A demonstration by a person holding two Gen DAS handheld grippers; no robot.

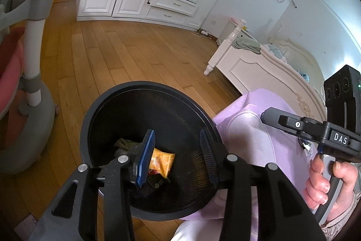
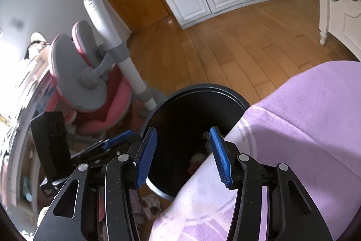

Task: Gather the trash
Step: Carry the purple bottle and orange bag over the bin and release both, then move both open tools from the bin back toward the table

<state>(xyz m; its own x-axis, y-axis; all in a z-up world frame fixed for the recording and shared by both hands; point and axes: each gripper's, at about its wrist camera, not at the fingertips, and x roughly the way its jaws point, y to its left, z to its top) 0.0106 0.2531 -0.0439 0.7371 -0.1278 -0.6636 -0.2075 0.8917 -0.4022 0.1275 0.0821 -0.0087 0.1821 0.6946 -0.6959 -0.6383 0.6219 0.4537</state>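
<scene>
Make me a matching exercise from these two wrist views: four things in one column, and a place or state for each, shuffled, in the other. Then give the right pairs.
Things
1. round black plastic trash bin
2. crumpled orange snack wrapper
3. lilac cloth with pale stripes
4. white wardrobe drawer with metal handle

Places or states
A. pulled partly out of its cabinet
B. standing on the wooden plank floor
C. lying at the bottom of the bin
D. draped over the bin's rim on one side

Pairs: 1-B, 2-C, 3-D, 4-A
</scene>
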